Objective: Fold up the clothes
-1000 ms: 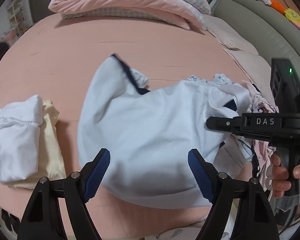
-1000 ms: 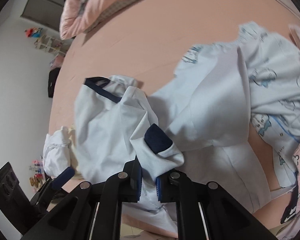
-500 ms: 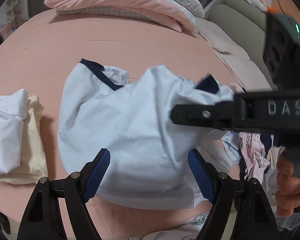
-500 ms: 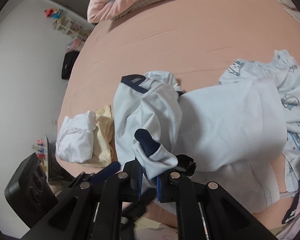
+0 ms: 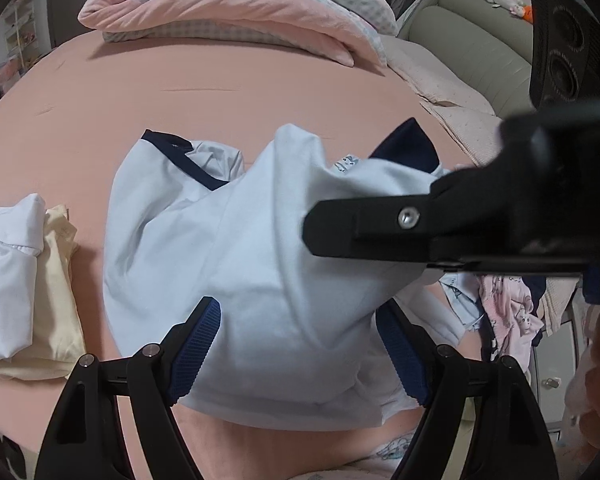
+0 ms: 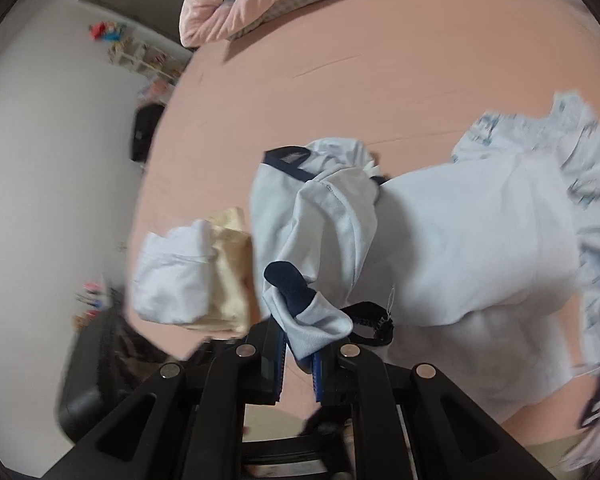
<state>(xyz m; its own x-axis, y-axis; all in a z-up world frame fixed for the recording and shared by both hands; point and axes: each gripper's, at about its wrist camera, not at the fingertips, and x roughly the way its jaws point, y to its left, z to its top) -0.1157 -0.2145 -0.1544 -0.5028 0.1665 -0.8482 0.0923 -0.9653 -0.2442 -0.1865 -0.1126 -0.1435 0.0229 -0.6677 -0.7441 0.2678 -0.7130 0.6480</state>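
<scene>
Here the right gripper (image 6: pixel 298 354) is clamped on the navy-cuffed sleeve (image 6: pixel 296 292) of the pale blue shirt (image 5: pixel 236 256), lifting it above the body, while the left gripper (image 5: pixel 300 356) stands wide apart over the shirt's near hem, holding nothing. The shirt lies spread on the pink bed (image 5: pixel 100 92), beside a folded stack (image 5: pixel 24 288). Judging by this, a sleeve fold is under way; next the sleeve needs laying flat across the chest.

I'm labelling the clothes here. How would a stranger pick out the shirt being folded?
On the pink bed, right of a small folded white and cream pile, lies a pale blue shirt. Only it has navy trim, and the right gripper pinches its navy-cuffed sleeve.
</scene>
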